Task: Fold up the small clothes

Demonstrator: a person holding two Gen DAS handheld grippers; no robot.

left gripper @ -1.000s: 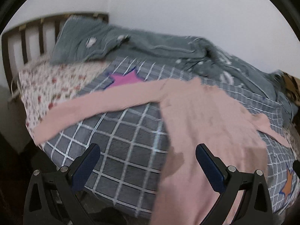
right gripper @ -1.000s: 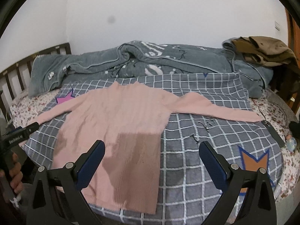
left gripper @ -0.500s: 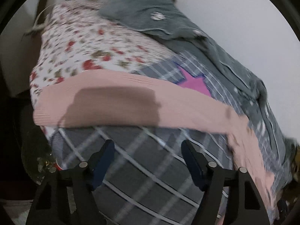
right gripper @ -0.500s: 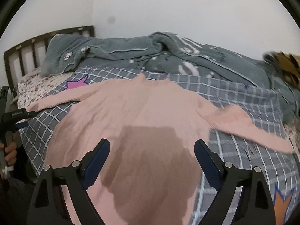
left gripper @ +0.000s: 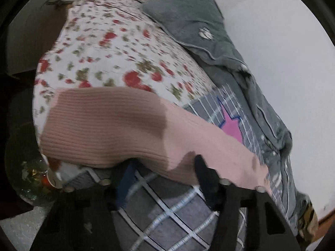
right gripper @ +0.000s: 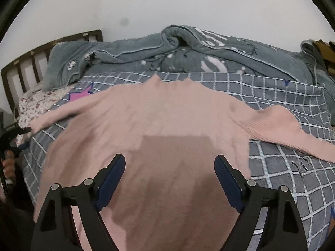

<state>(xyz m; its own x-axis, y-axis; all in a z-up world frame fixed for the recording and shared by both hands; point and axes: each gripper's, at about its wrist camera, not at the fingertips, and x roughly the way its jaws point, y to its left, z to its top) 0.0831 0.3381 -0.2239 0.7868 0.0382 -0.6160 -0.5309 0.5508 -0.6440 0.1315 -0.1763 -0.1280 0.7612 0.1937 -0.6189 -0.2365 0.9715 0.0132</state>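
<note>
Sweater (right gripper: 167, 125), pink ribbed knit, lies flat on the checked blanket (right gripper: 282, 96) of the bed, sleeves spread outward. Left tongs (left gripper: 161, 173) spread apart at the left sleeve (left gripper: 108, 125) edge, not gripping. Right tongs (right gripper: 169, 177) released, hovering over the sweater's body.

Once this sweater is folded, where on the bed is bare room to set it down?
Bare checked blanket lies between the pink sweater and the bunched grey quilt, and below the right sleeve toward the near edge. The floral sheet by the headboard is also bare. It is crowded along the wall, under the quilt and the brown clothes.
</note>
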